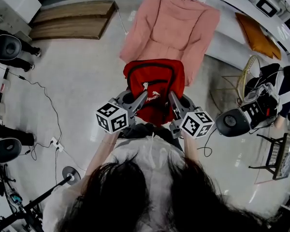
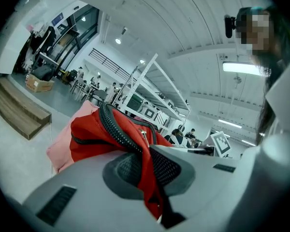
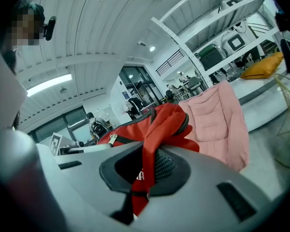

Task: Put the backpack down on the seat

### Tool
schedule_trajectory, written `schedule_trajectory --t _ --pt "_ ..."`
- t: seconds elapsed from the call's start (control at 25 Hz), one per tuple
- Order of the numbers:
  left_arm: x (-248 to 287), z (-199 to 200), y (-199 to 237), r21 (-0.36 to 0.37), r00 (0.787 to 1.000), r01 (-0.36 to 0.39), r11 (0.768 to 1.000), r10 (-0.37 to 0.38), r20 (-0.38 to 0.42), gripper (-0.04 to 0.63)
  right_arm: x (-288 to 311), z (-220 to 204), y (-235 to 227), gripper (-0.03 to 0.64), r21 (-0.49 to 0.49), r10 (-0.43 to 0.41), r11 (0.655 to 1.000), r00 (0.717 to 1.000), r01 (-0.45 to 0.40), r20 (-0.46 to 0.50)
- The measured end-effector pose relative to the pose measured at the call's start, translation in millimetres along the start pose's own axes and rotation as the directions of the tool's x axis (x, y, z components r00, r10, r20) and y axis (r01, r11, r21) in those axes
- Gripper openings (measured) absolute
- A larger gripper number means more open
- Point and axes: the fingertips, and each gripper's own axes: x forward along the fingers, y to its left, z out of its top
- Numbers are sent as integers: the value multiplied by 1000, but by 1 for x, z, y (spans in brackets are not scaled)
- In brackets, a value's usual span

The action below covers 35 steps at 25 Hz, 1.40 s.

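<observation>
A: Where is the red fabric backpack point(image 1: 154, 88) kept?
B: It is held above the workshop's pale glossy floor point(image 1: 82, 81), near the pink padded seat point(image 1: 171, 23). Its fabric is pinched by the closed left gripper point(image 1: 144, 94) and right gripper point(image 1: 172, 98).

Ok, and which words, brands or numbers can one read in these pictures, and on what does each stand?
Nothing can be quoted with certainty.
White print on the backpack: a short word, too blurred to read.
The same print in the right gripper view: only a piece of one white letter shows, unreadable.
Cubes on the left gripper and the right gripper: black-and-white square patterns, no letters or numbers.
</observation>
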Motion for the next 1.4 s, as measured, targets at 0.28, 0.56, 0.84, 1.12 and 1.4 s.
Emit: schedule_trajectory --t 0.28,0.56,0.84,1.12,1.4 --pt "0 6 15 2 1000 4 1000 -4 -8 43 14 -1 2 35 3 -6 1000 1000 6 -11" --pt "18 15 35 -5 1000 -7 1000 7 -6 43 36 9 -13 35 7 -1 1000 1000 1 -26" --pt "65 23 71 -33 998 -63 997 62 -22 43 78 28 -60 35 11 34 999 997 -33 -76" --pt "127 43 110 -90 987 -159 983 158 -22 43 130 63 -116 35 20 105 994 983 -103 -153" --pt "189 63 145 -116 969 -248 962 244 -48 43 178 106 -172 35 19 161 987 971 -160 -177"
